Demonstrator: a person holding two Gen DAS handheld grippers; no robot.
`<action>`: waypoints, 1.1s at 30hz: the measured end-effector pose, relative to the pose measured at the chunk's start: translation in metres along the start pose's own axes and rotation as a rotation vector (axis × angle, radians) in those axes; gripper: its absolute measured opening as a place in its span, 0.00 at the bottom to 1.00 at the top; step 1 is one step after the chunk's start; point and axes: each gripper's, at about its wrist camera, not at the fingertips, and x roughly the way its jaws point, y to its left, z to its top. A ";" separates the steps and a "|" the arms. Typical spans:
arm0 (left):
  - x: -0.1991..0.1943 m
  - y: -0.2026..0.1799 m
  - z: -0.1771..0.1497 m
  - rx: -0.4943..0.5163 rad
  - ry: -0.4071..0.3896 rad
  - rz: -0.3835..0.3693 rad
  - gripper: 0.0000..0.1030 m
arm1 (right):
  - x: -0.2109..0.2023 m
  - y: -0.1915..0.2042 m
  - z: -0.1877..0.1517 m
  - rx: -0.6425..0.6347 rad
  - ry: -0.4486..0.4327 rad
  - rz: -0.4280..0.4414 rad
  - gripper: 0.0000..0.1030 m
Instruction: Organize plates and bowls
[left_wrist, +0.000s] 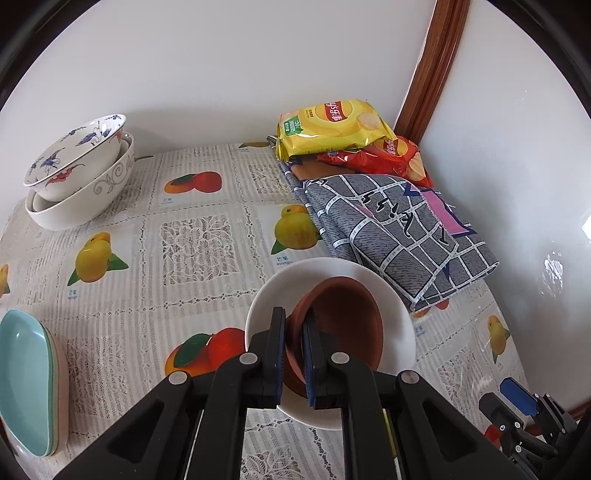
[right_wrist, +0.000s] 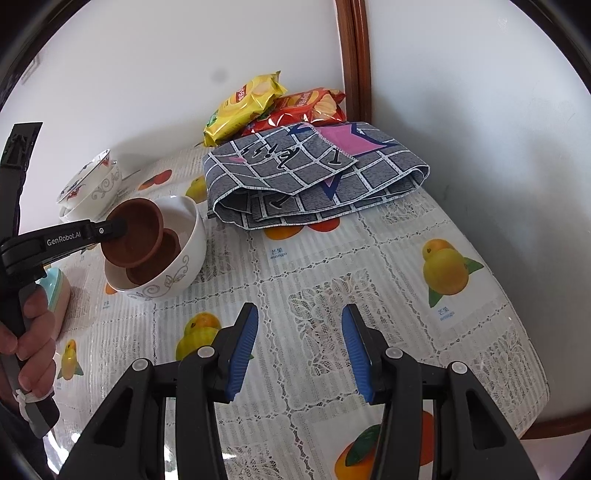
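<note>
My left gripper (left_wrist: 294, 325) is shut on the rim of a small brown bowl (left_wrist: 343, 325), held tilted inside a white bowl (left_wrist: 399, 325). From the right wrist view the brown bowl (right_wrist: 135, 232) hangs above a second brown bowl (right_wrist: 157, 264) that lies in the white bowl (right_wrist: 184, 266). My right gripper (right_wrist: 300, 332) stands open over bare tablecloth with nothing between its fingers. Two stacked patterned bowls (left_wrist: 77, 173) sit at the back left. Stacked teal plates (left_wrist: 26, 380) lie at the left edge.
A folded grey checked cloth (left_wrist: 399, 229) lies right of the white bowl, with yellow (left_wrist: 332, 127) and red (left_wrist: 391, 158) chip bags behind it against the wall corner. The fruit-print tablecloth (left_wrist: 192, 243) covers the table. A person's hand (right_wrist: 33, 339) grips the left tool.
</note>
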 end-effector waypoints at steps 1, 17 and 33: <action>0.002 0.001 0.000 -0.004 0.004 0.003 0.09 | 0.001 0.001 0.000 -0.004 0.002 0.001 0.46; 0.017 0.000 -0.003 -0.014 0.037 -0.009 0.09 | 0.012 0.008 0.001 -0.024 0.022 0.001 0.46; 0.026 0.000 -0.003 -0.029 0.058 -0.032 0.09 | 0.022 0.010 0.001 -0.027 0.049 0.001 0.46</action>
